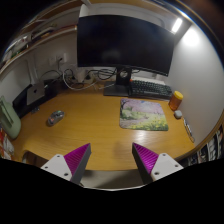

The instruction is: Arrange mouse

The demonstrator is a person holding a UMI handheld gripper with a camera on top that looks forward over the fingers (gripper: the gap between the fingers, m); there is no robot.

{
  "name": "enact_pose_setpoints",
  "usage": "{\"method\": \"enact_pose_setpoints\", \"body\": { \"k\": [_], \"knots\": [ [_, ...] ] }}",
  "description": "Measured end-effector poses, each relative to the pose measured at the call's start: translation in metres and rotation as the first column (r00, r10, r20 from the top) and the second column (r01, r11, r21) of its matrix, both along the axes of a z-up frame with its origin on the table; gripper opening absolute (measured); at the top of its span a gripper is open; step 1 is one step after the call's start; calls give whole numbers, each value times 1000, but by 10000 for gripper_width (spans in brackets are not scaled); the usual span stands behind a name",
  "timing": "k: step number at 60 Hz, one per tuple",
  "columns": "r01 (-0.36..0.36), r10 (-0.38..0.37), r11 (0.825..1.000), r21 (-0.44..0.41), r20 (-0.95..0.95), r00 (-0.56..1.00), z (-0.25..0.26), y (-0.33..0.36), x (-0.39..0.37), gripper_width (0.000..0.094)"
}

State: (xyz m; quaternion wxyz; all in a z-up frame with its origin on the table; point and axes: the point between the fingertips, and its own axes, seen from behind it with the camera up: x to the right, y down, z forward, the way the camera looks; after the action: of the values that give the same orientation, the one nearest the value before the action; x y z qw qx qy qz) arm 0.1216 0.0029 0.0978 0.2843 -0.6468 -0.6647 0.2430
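Note:
A small grey mouse (54, 117) lies on the wooden desk (95, 120), well to the left of a mouse pad (143, 114) with a green landscape print. My gripper (111, 160) hovers over the desk's near edge. It is open and empty, with the pink pads (78, 157) spread wide. The mouse is beyond the fingers and to the left. The mouse pad is beyond them and to the right.
A dark monitor (122, 44) stands at the back on a stand, with a black keyboard (148, 88) below it. An orange cup (176, 99) and a small white item (188, 127) sit right of the pad. Cables and boxes are at the back left.

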Motion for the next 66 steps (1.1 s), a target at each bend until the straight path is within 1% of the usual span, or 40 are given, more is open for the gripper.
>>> {"method": "enact_pose_setpoints", "body": {
  "k": [8, 17, 27, 33, 41, 48, 57, 66],
  "knots": [
    [-27, 27, 999, -17, -19, 999, -8, -32, -7, 863],
    [-82, 81, 996, -30, -32, 996, -15, -76, -14, 864],
    [-131, 130, 991, -39, -35, 991, -25, -133, -18, 862],
    [-172, 171, 984, -49, -36, 985, -33, -172, -20, 859],
    [-200, 198, 978, -56, -48, 979, -43, -217, -29, 861],
    [-206, 203, 977, -54, -53, 978, -53, -246, -41, 858],
    [-189, 187, 981, -50, -50, 981, -76, -276, -63, 858],
    [-175, 171, 983, -48, -76, 982, -87, -293, -93, 860]
  ]
}}
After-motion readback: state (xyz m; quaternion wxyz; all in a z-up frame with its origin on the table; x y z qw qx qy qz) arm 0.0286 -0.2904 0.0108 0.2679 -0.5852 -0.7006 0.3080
